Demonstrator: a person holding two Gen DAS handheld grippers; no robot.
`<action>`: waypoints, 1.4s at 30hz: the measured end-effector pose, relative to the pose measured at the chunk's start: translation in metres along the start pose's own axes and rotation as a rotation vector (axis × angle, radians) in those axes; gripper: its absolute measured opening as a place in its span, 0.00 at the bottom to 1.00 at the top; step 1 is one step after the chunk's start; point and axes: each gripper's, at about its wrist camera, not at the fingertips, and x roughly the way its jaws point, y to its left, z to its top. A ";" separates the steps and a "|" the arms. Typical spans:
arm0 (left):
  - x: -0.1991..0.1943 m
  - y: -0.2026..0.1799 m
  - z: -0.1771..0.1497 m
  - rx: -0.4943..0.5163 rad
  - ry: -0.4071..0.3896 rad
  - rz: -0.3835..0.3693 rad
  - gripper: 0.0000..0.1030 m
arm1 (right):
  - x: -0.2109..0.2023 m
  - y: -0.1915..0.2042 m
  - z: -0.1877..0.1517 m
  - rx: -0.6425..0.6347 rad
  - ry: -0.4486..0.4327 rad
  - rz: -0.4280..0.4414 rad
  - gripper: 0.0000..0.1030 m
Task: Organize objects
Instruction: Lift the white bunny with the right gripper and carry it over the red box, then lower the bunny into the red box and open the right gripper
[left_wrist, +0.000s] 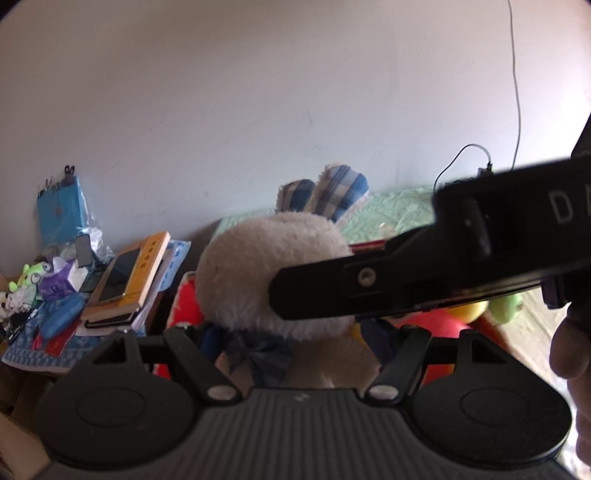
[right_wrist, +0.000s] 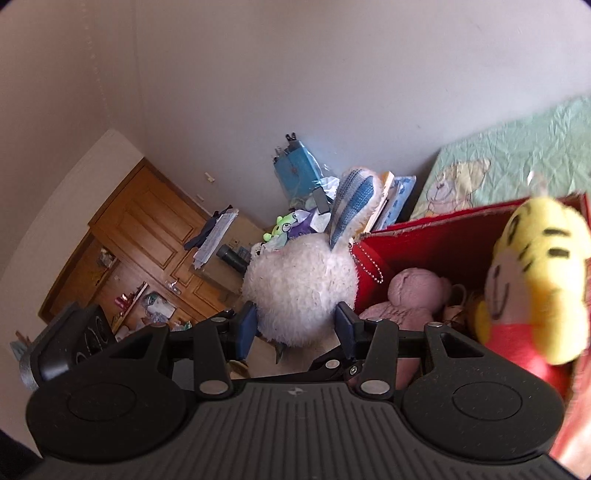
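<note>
A white plush rabbit with blue plaid ears hangs in the air between both grippers. My left gripper is shut on its body just under the head. One finger of my right gripper crosses from the right and presses on the head. In the right wrist view my right gripper is shut on the rabbit, with a blue pad on each side of the fluffy head. Just right of the rabbit stands an open red box holding a pink plush and a yellow tiger plush.
A crowded bedside table at the left carries stacked books, a phone, a blue bag and small toys. A green bedsheet lies behind the box. A wooden wardrobe stands at the far left. A hand shows at the right edge.
</note>
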 end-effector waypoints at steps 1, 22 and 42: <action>0.004 0.005 -0.003 0.003 0.007 0.006 0.71 | 0.008 -0.002 -0.001 0.029 0.003 -0.001 0.47; 0.075 0.068 -0.029 -0.005 0.155 -0.015 0.75 | 0.094 -0.040 -0.001 0.284 0.057 -0.148 0.47; 0.059 0.054 -0.015 0.030 0.169 0.010 0.81 | 0.066 -0.022 0.000 0.225 -0.001 -0.197 0.53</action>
